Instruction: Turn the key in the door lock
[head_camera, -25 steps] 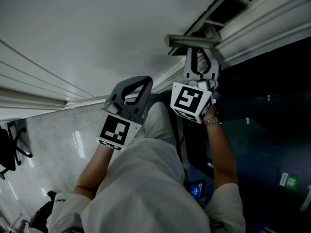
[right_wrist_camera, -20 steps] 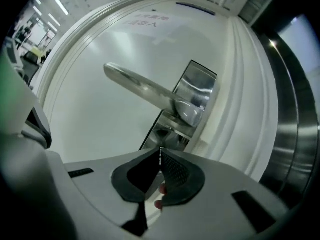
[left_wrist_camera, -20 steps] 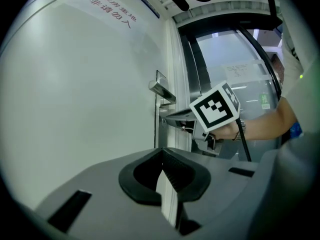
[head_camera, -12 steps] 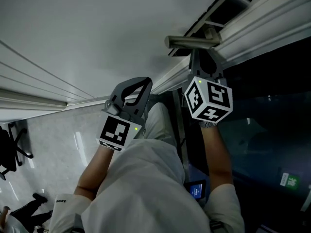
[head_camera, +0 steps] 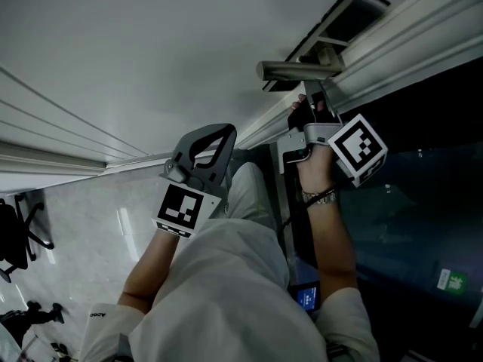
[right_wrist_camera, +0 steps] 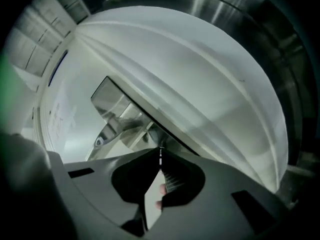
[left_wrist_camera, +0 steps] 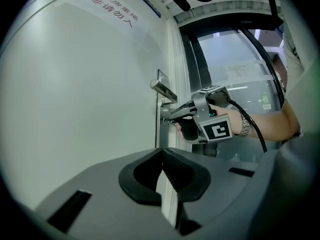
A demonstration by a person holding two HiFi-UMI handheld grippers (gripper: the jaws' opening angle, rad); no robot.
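The white door (left_wrist_camera: 85,79) carries a metal lever handle (head_camera: 296,69) (left_wrist_camera: 163,90) (right_wrist_camera: 114,115), with the lock just below it. My right gripper (head_camera: 315,101) (left_wrist_camera: 169,118) (right_wrist_camera: 160,159) points level at that lock, shut on the key (right_wrist_camera: 160,154), which shows only as a thin metal sliver between the tips. Its marker cube (head_camera: 359,148) faces right. My left gripper (head_camera: 214,131) (left_wrist_camera: 161,154) hangs shut and holds nothing, left of the lock and off the door.
A dark glass panel (head_camera: 423,164) (left_wrist_camera: 235,69) borders the door frame (head_camera: 392,44) on the right. Red lettering (left_wrist_camera: 112,9) is printed high on the door. A pale glossy floor (head_camera: 83,225) lies below, with an office chair (head_camera: 15,236) at the left edge.
The right gripper has rolled about a quarter turn at the lock, so its marker cube swung from below the handle out to the right. The left gripper stayed still.
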